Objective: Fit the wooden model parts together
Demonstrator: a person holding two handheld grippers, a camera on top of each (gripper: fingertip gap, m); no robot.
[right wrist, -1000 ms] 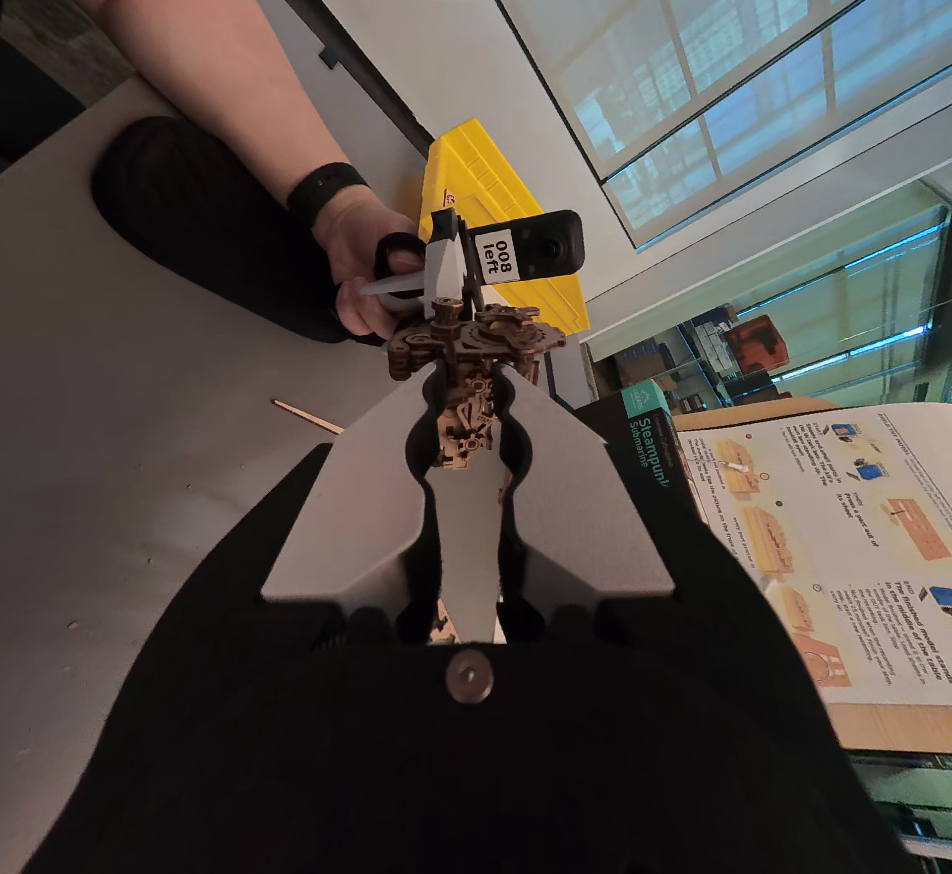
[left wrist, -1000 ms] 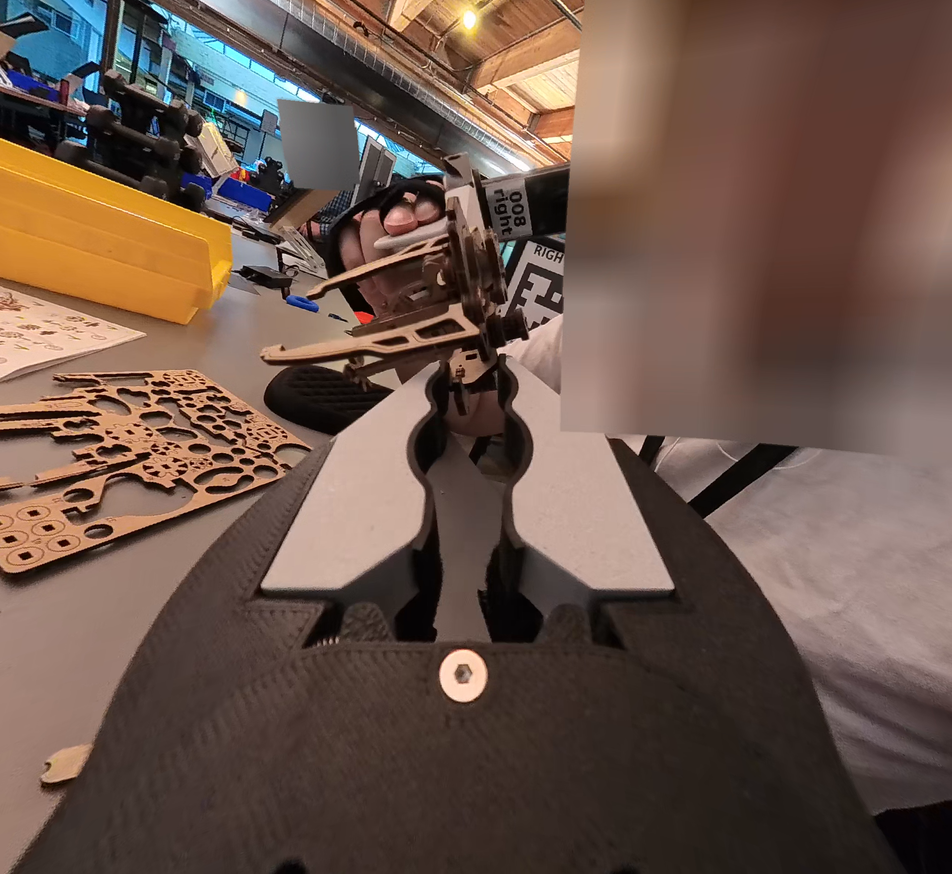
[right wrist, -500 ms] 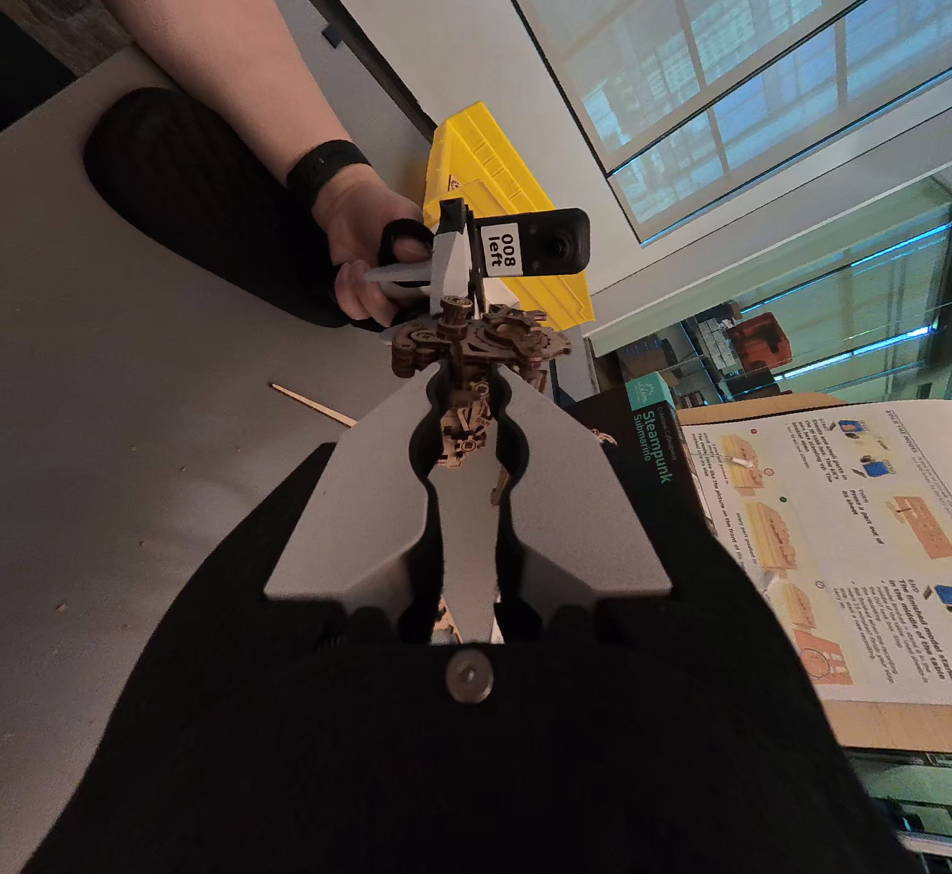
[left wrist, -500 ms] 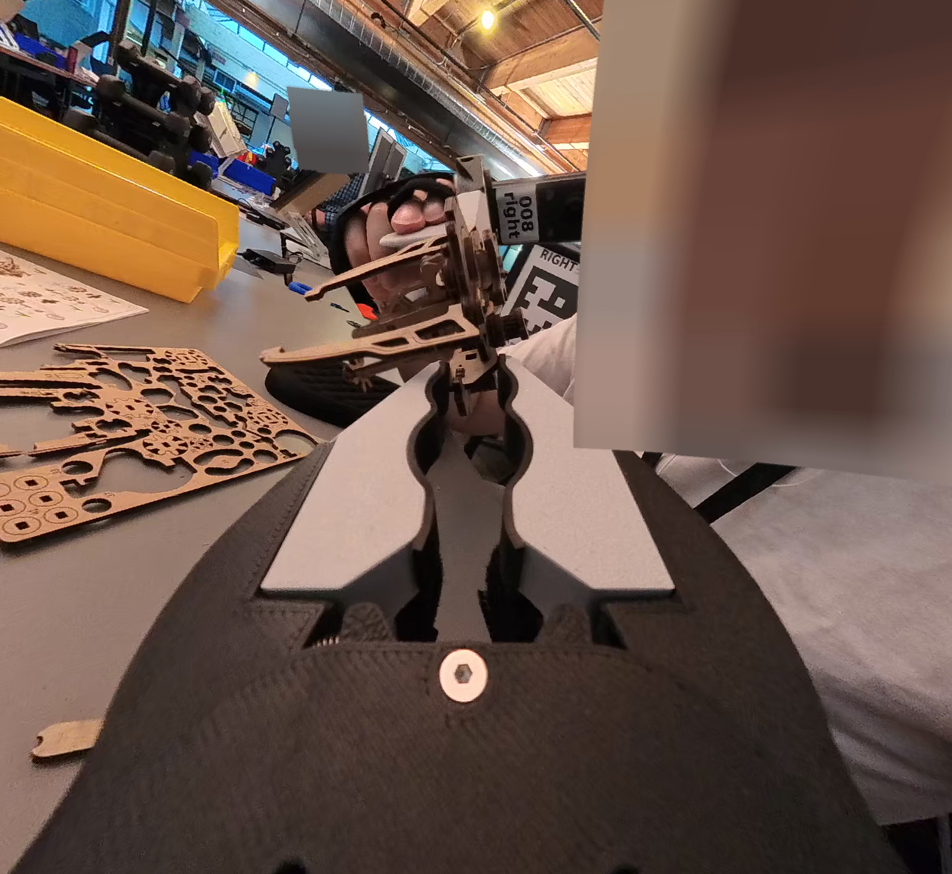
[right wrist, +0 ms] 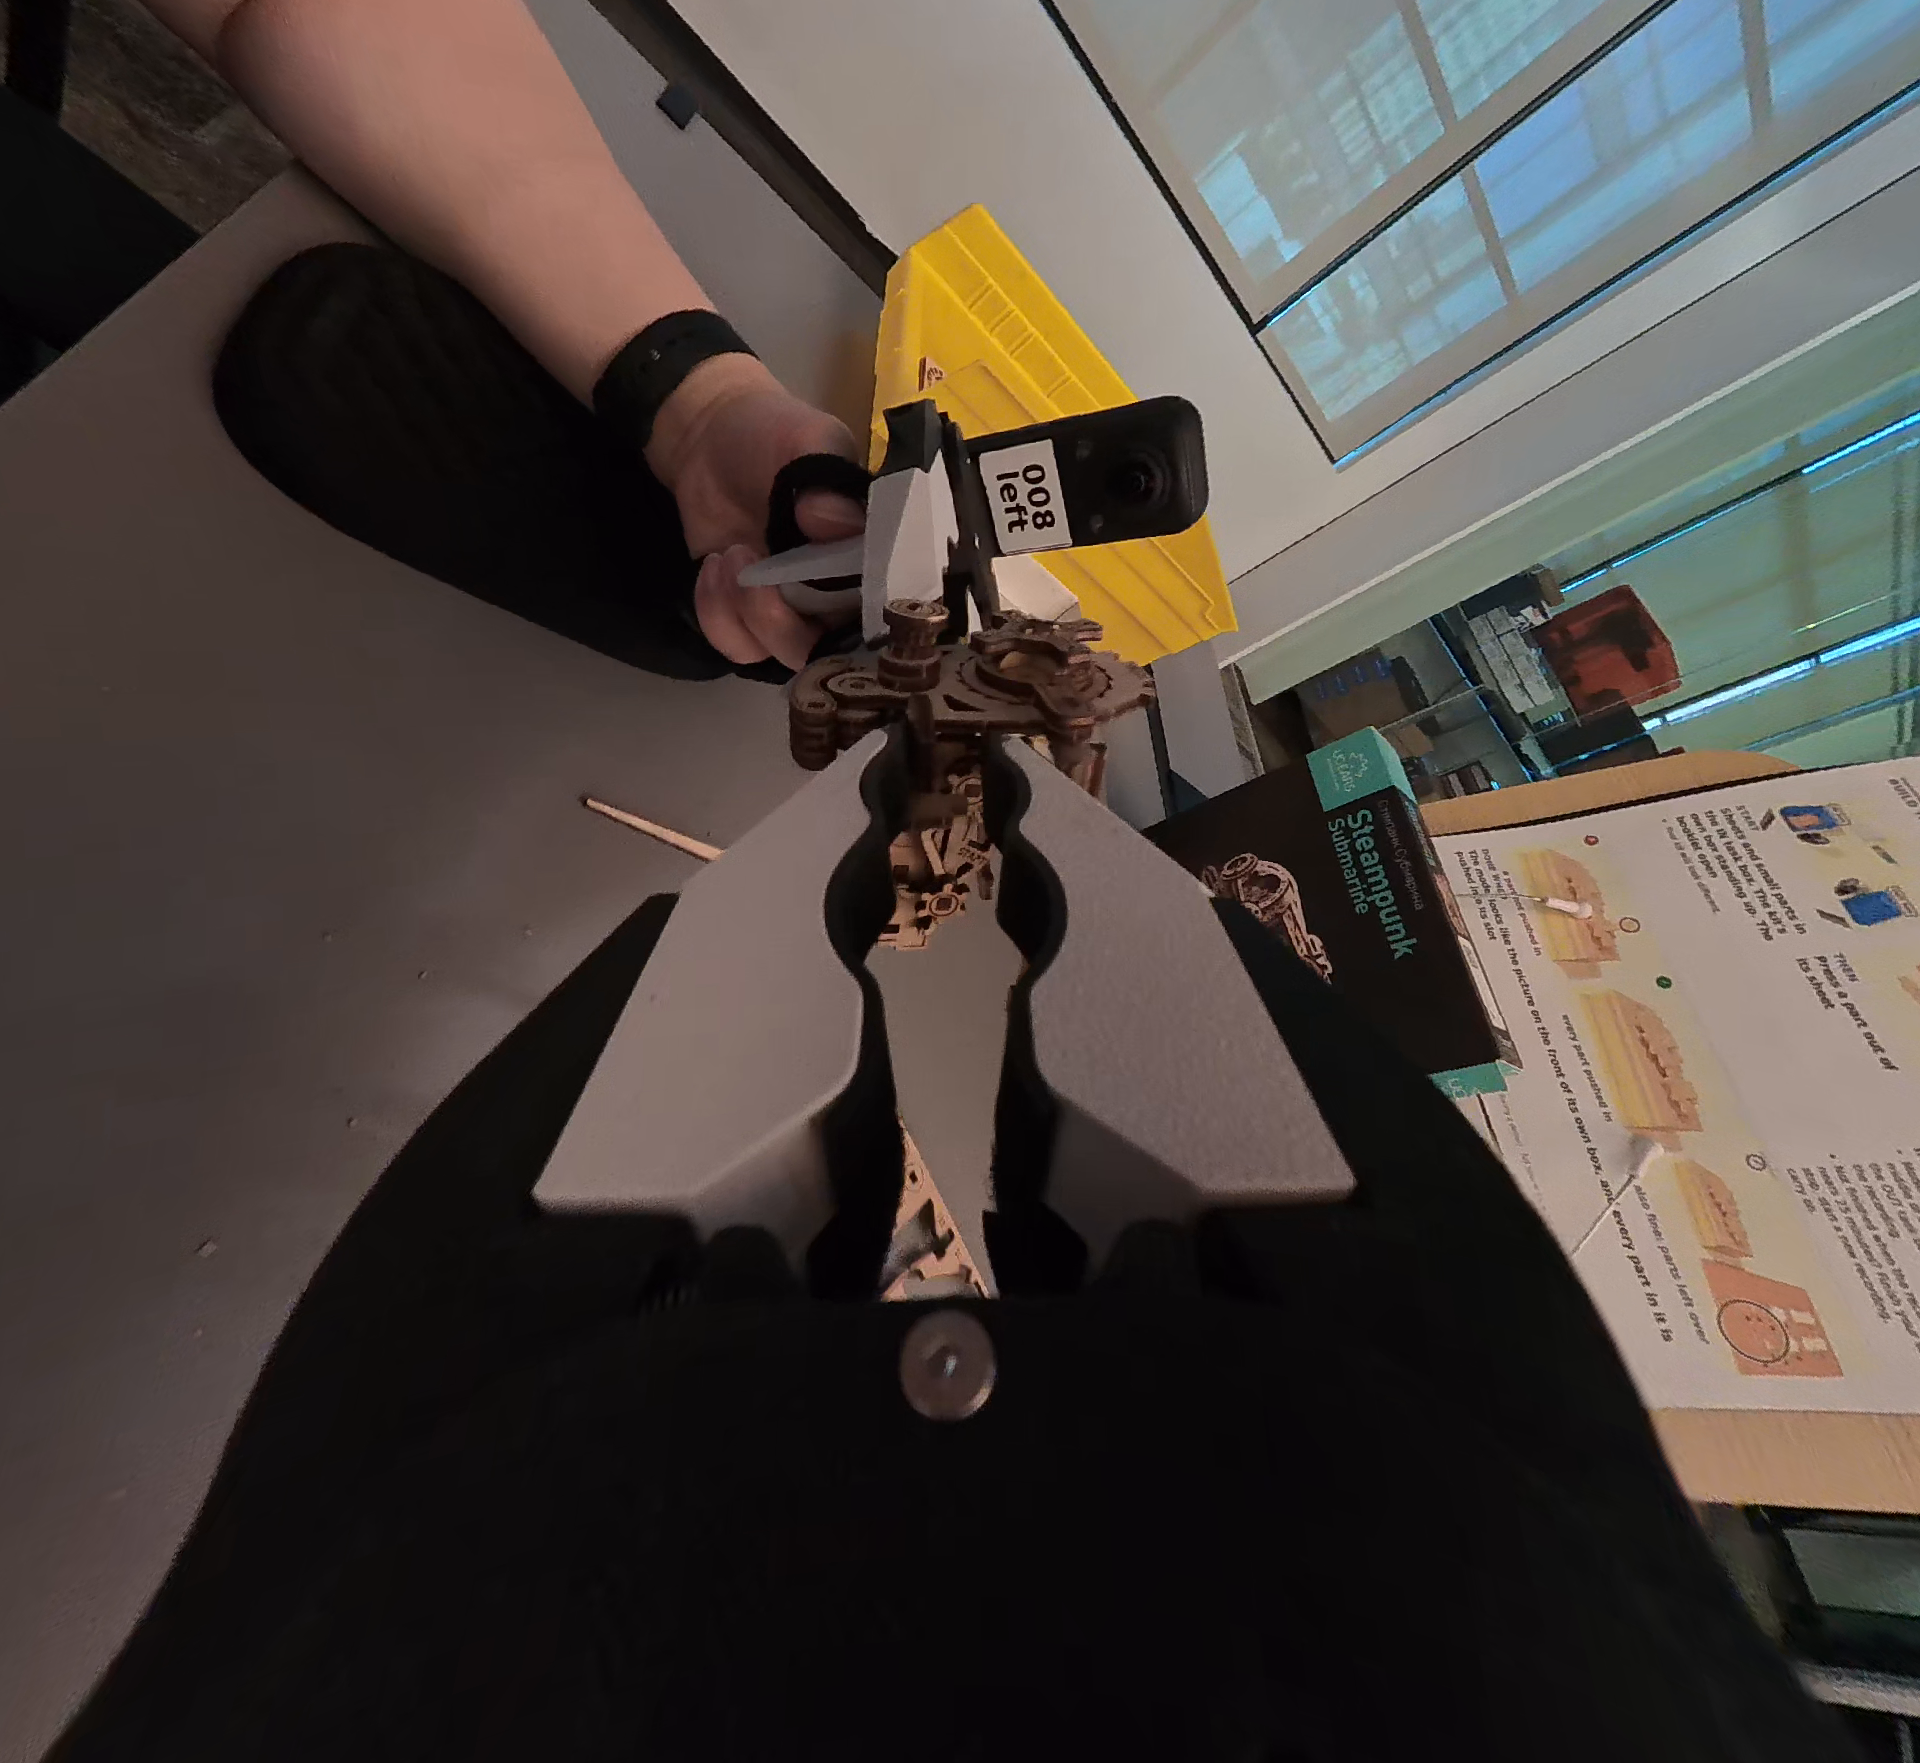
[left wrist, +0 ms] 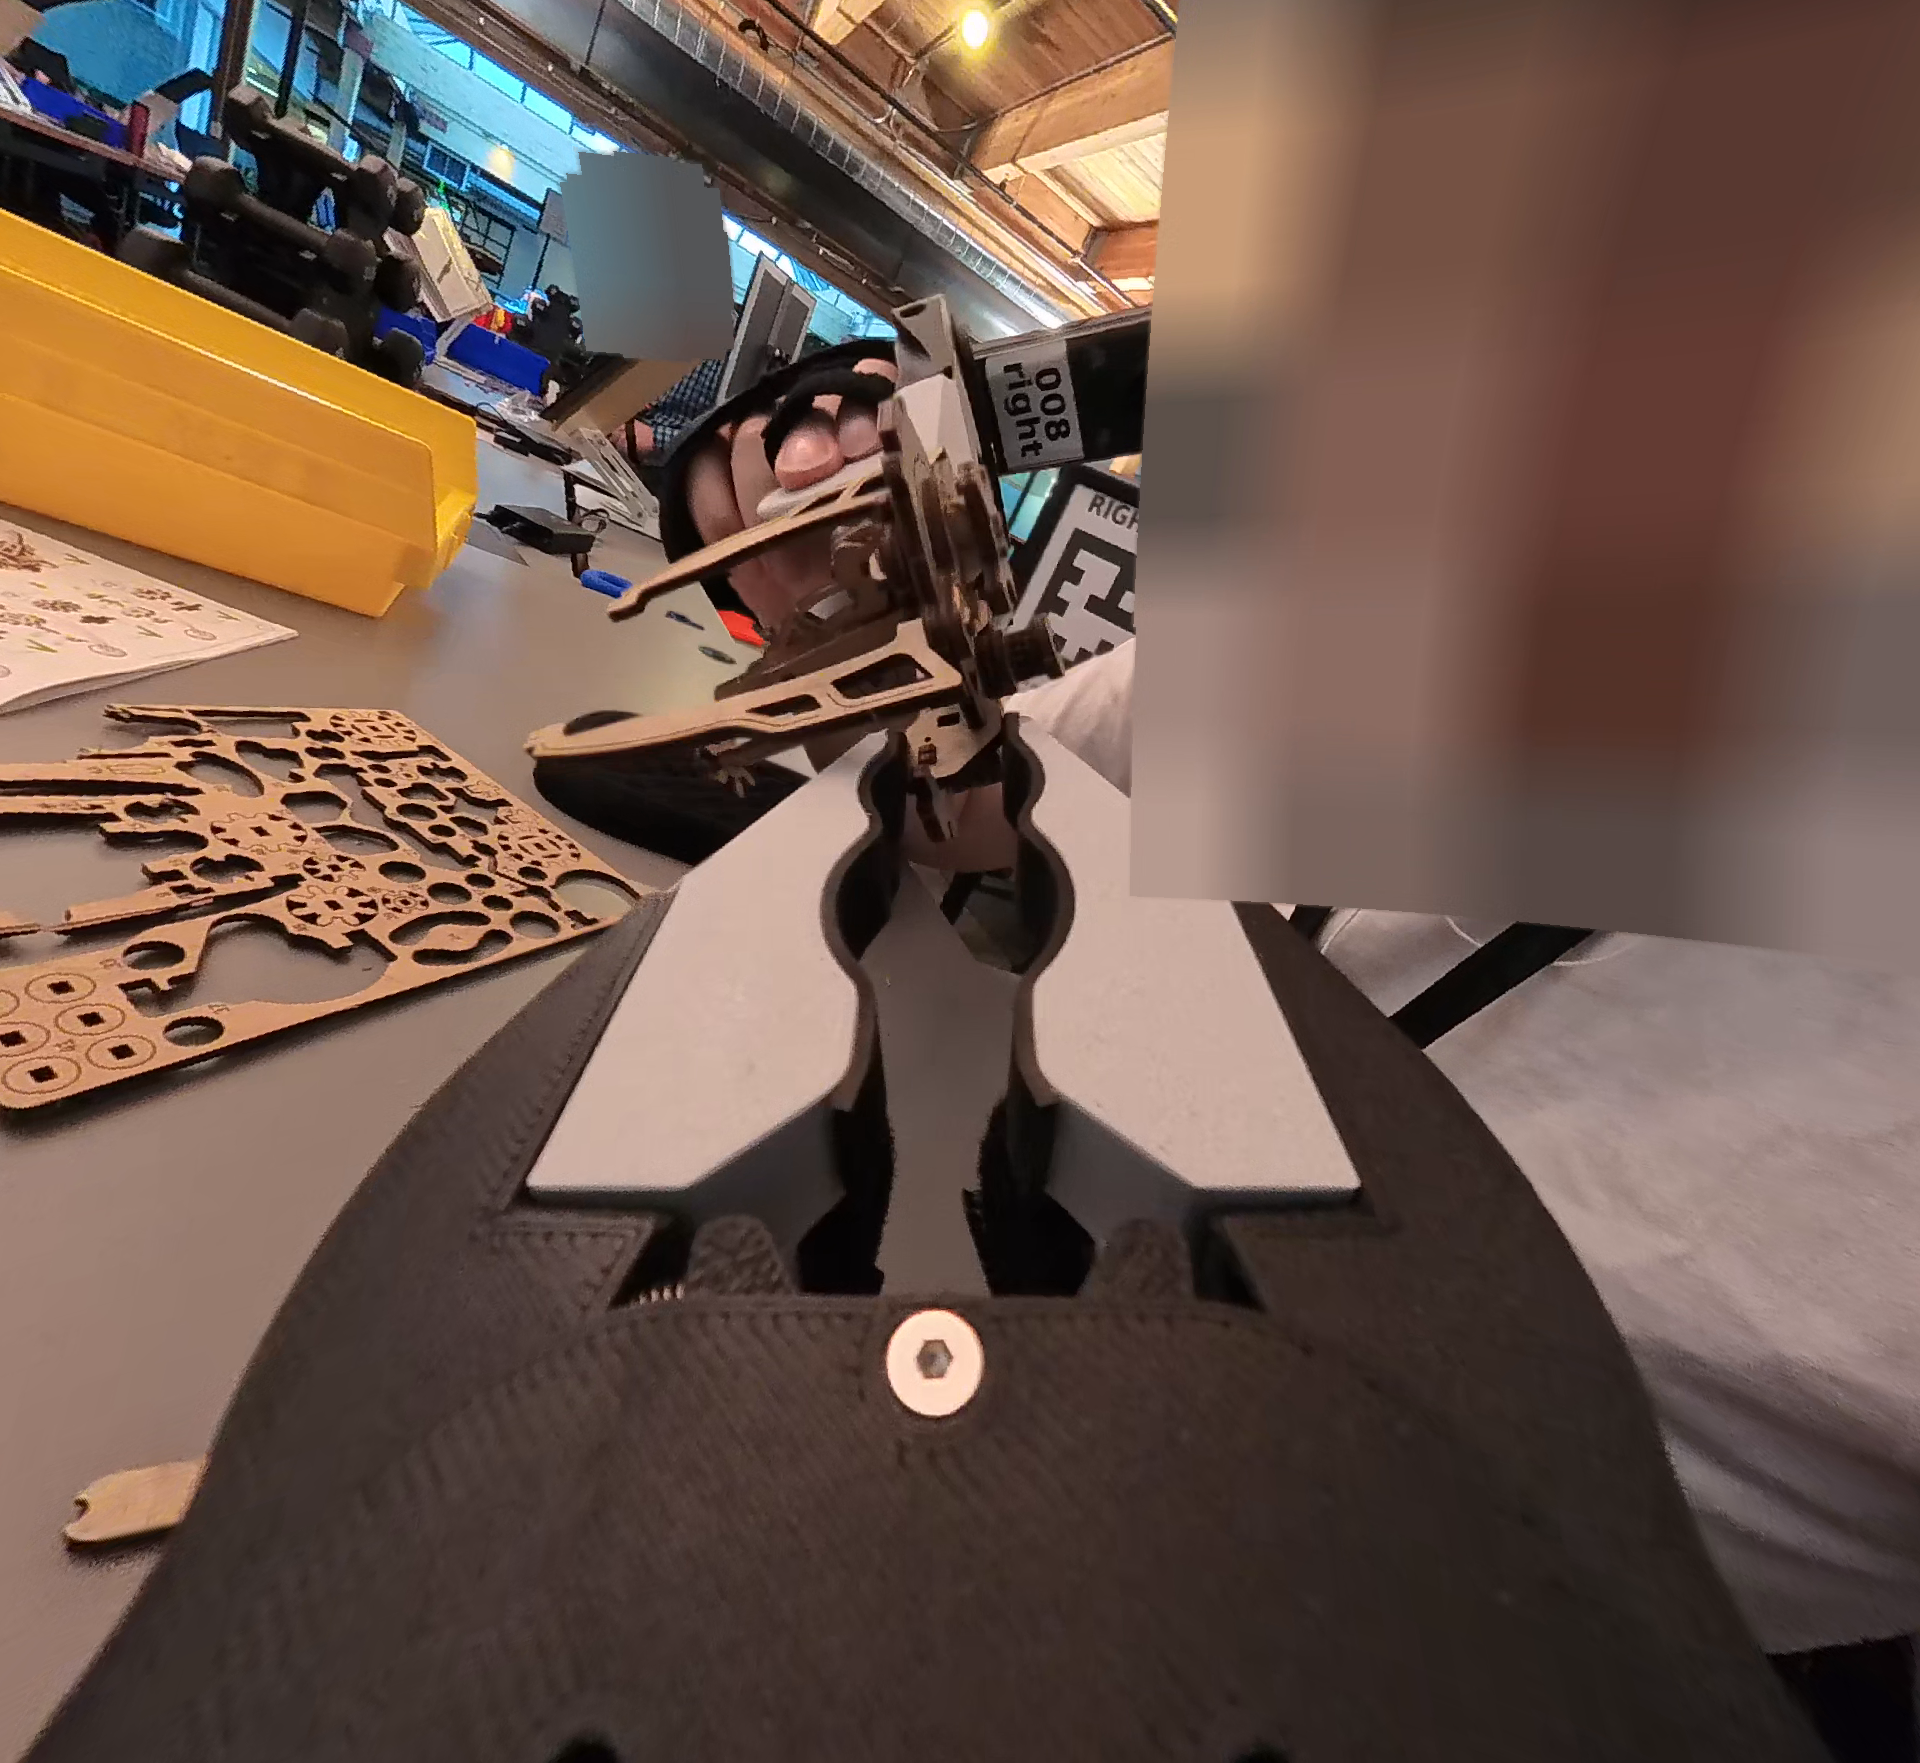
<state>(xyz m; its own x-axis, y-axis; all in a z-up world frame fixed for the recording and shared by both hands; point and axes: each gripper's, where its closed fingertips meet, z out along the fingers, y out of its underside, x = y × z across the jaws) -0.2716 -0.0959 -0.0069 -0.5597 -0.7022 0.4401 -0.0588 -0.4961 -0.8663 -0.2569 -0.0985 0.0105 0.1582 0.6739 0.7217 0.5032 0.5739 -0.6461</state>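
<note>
A dark brown wooden model (left wrist: 831, 664) with gears and two long curved arms hangs in the air between both grippers. My left gripper (left wrist: 948, 763) is shut on a small tab at the model's lower edge. My right gripper (right wrist: 943, 752) is shut on the model (right wrist: 966, 685) from the opposite side, with lighter wooden parts showing between its fingers. Each gripper also shows in the other's view, held by a hand: the right one in the left wrist view (left wrist: 935, 425), the left one in the right wrist view (right wrist: 914, 529).
A laser-cut wooden parts sheet (left wrist: 260, 872) lies on the grey table at left, beside an instruction sheet (left wrist: 94, 622) and a yellow bin (left wrist: 208, 446). A loose wooden piece (left wrist: 130, 1500) lies near me. A black kit box (right wrist: 1351, 903), a printed guide (right wrist: 1683, 1090), a thin stick (right wrist: 649, 827) and a black pad (right wrist: 416, 446) are also there. Less than 4 cm separates the two grippers' tips.
Both grippers stay shut on the model. The model and the two grippers have shifted slightly, and the model's arms tilt a little more downward in the left wrist view.
</note>
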